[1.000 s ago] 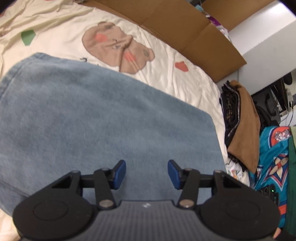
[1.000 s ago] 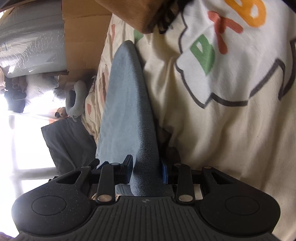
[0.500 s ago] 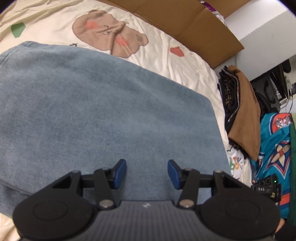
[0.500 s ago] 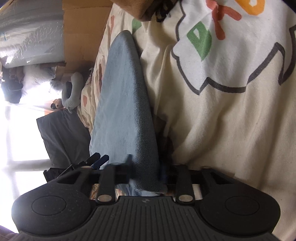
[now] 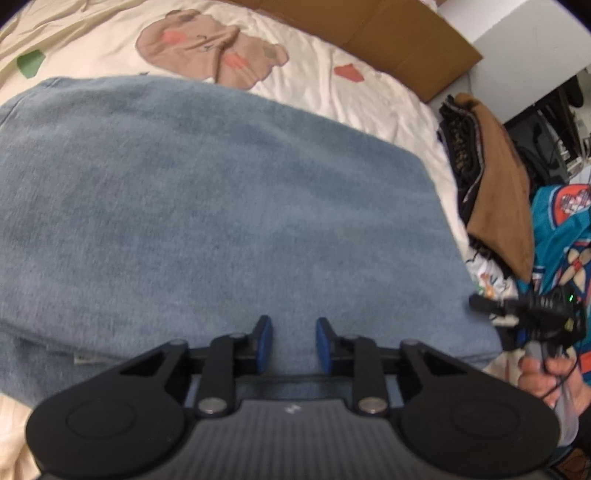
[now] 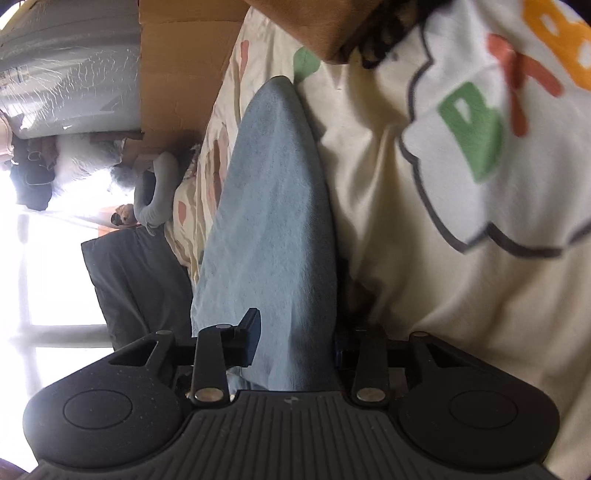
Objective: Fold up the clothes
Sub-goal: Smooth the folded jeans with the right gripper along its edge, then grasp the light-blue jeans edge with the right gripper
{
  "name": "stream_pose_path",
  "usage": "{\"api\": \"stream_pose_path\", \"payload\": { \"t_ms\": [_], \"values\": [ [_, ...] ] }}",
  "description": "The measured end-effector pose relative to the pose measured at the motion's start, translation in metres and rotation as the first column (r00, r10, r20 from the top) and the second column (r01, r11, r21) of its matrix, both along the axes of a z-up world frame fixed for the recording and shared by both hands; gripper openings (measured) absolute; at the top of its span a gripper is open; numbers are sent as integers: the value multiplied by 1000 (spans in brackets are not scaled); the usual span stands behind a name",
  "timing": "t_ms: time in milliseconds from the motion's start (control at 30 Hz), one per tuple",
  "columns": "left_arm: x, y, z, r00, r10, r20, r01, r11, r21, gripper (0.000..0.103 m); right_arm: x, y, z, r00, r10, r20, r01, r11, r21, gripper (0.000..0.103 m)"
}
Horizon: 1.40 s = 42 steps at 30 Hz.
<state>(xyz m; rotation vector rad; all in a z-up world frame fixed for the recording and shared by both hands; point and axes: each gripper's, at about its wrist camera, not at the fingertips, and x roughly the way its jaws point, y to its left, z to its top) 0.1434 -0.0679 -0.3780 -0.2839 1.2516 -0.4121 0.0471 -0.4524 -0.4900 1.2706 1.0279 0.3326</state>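
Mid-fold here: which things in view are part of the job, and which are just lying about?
Job:
- blue garment
- left gripper, jaws just narrowed, gap visible between pads
- right gripper, jaws just widened, blue cloth between them

Lying about:
- cartoon bedsheet
- brown cloth pile
- cardboard
- teal patterned fabric

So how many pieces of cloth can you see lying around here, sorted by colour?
Blue: 1, the blue towel spread on the bed.
Cream with prints: 1, the bedsheet under it.
Brown: 1, the brown garment at the bed's edge.
Dark patterned: 1, the dark patterned garment beneath the brown one.
Teal patterned: 1, the teal cloth beyond the bed.
Total: 5.
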Motion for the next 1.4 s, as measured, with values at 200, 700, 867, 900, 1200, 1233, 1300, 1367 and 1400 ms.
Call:
{"api": "stream_pose_path", "payload": {
  "t_ms": [200, 700, 867, 900, 1200, 1233, 1300, 1367, 1400],
  "values": [
    [-9, 2, -9, 999, -6, -54, 9, 998, 55, 2, 22, 2, -2, 1000, -2, 6, 2, 999, -33, 40],
    [0, 12, 32, 999, -33, -20, 33, 999, 36, 15, 37, -6, 7, 997, -70, 38, 73, 994, -77, 40],
    [29, -1, 27, 998, -47, 32, 44, 995, 94, 15, 42, -5, 6, 997, -69, 39, 72, 994, -85, 41],
    [35, -5, 22, 998, -55, 29, 51, 993, 107, 15, 43, -5, 6, 997, -69, 39, 72, 994, -87, 40],
    [71, -20, 2, 999, -30, 34, 25, 987, 159, 13, 47, -4, 7, 999, -35, 22, 37, 992, -120, 41],
    [75, -21, 2, 999, -24, 38, 18, 987, 158, 13, 48, -3, 8, 999, -29, 19, 31, 992, -122, 41],
    [82, -22, 1, 999, -14, 49, 6, 988, 155, 13, 49, -3, 7, 1000, -26, 6, 27, 993, -118, 41],
    [89, -24, 0, 998, -8, 59, -1, 988, 154, 14, 51, -2, 6, 1000, -19, 4, 19, 992, -123, 41],
    [93, -25, 0, 998, -4, 64, -5, 988, 154, 14, 51, -1, 5, 1000, -16, 3, 16, 992, -124, 41]
  ]
}}
